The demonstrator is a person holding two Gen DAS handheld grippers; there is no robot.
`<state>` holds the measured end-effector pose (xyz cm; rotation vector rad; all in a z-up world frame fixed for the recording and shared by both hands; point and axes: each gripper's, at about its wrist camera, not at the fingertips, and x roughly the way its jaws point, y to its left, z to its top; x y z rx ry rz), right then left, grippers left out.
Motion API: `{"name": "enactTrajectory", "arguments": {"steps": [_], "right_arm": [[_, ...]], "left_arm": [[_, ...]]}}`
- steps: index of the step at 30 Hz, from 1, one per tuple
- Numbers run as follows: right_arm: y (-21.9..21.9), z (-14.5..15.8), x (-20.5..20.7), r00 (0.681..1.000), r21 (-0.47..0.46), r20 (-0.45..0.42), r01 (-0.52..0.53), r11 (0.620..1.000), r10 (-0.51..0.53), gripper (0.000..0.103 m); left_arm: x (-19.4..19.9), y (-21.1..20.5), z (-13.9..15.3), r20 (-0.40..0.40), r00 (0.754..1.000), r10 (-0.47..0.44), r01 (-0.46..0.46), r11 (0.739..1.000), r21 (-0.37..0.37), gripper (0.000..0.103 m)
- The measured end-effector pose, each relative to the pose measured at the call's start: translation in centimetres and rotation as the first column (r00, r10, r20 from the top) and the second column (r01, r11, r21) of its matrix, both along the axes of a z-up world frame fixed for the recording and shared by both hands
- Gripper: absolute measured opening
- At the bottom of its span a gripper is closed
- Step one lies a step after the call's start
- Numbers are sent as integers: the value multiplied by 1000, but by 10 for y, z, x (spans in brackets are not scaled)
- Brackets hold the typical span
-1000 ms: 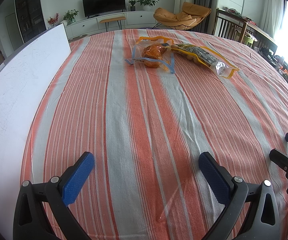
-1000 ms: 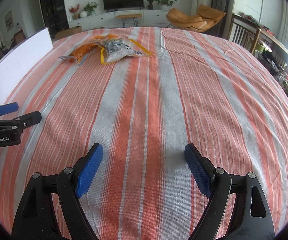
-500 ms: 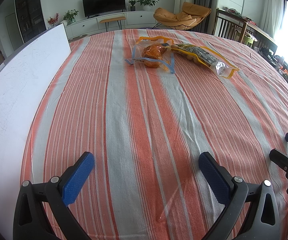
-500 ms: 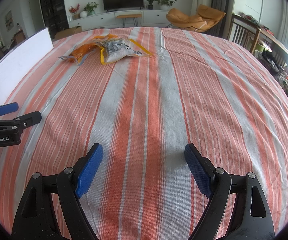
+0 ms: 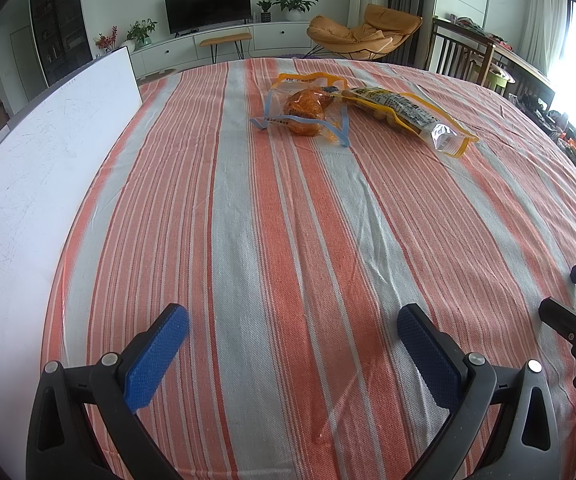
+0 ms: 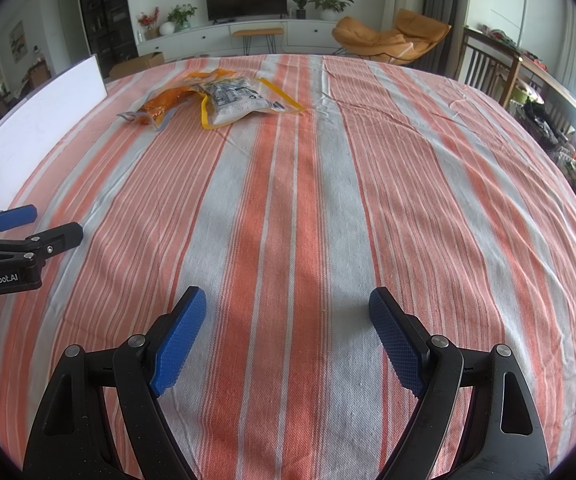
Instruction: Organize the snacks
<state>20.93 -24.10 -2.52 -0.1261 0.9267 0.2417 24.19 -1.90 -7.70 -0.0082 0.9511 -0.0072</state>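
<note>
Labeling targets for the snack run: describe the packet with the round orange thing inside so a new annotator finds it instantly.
On the orange-and-grey striped tablecloth, look to the far end, where two snack packets lie touching. The clear packet is the one nearer the white board. Its blue-edged film shows a round orange snack, unlike the yellow-edged printed packet beside it.

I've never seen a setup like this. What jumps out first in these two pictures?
The orange-and-grey striped tablecloth fills nearly everything. At its far end lie two snack bags that touch: a clear bag with an orange bun and a yellow-edged packet to its right. Up close, the left gripper and right gripper hang wide open and empty over the cloth, and a white board stands along the left edge.
</note>
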Motion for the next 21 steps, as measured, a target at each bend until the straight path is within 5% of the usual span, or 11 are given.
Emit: {"name": "enactTrajectory", "arguments": {"steps": [21], "right_arm": [[-1,0,0,1000,2,0,0,1000,0,86]], "left_arm": [[-1,0,1,0,1000,0,0,1000,0,103]]}}
